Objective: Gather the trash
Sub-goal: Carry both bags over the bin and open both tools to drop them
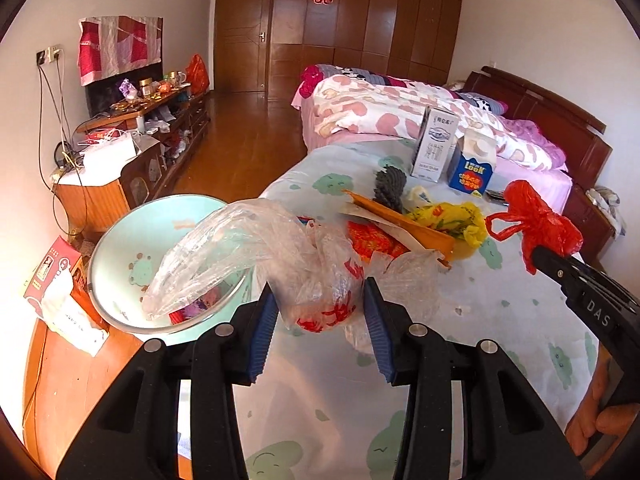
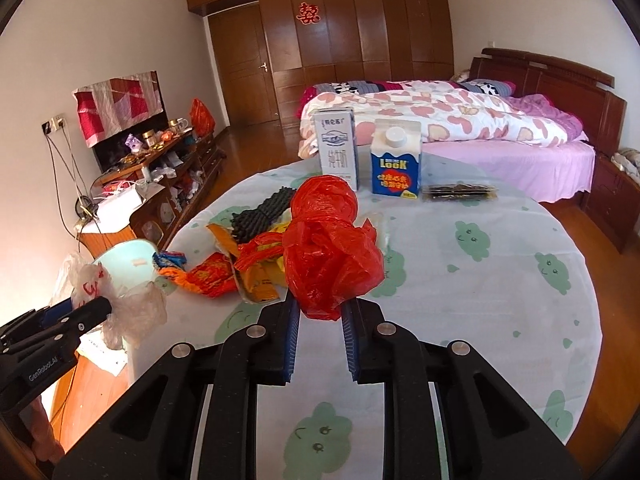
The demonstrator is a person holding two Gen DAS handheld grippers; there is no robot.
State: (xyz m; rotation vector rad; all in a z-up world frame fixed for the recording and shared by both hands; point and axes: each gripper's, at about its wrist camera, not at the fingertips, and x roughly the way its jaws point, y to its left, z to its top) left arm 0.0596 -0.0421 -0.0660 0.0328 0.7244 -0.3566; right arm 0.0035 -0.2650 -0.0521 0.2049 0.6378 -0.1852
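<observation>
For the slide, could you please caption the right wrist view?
Right gripper clamps a crumpled red plastic bag above the littered table; left gripper holds a clear bag.

Two cartons [image 2: 368, 156] are stood behind the wrapper pile [image 2: 240, 264] on the table [image 2: 500, 292]. The basin [image 1: 132, 264] is placed left of the pile.

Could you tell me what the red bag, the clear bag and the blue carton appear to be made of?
Red bag: thin glossy plastic film, crumpled, light shining through. Clear bag: see-through plastic film, wrinkled, with red print. Blue carton: probably coated paperboard, with a gable top, sharp folds and a white, likely plastic, screw cap.
</observation>
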